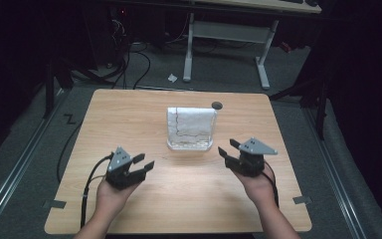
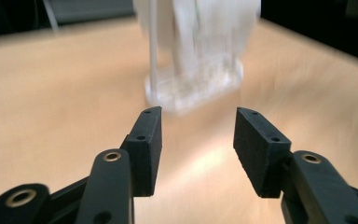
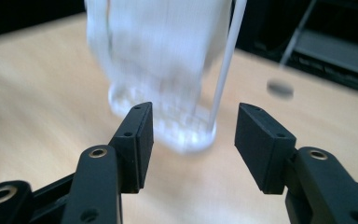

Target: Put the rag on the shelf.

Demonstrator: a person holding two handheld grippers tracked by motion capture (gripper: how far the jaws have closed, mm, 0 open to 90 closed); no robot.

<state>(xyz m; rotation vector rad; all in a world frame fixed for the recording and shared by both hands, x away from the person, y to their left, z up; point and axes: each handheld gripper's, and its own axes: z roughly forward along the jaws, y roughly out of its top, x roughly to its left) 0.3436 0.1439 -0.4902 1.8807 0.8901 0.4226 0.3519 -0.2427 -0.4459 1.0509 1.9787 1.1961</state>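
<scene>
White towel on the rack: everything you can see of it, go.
The towel is white, looks like soft terry, and hangs draped over a clear rack near the table's middle. It falls flat and upright, covering most of the frame, its hem just above the rack's clear base. A thin dark wavy line runs down its left part. Nothing but the rack touches it.

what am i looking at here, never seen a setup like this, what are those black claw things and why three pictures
A person sits at a wooden table, holding a hand-held two-jaw gripper in each hand: the left gripper and the right gripper. The high view looks down from above. The other two pictures come from cameras riding on each gripper, looking along its own black jaws. On the table stands a clear rack with a white towel hung over it, and a small dark disc behind. Both grippers are open and hold nothing.
</scene>
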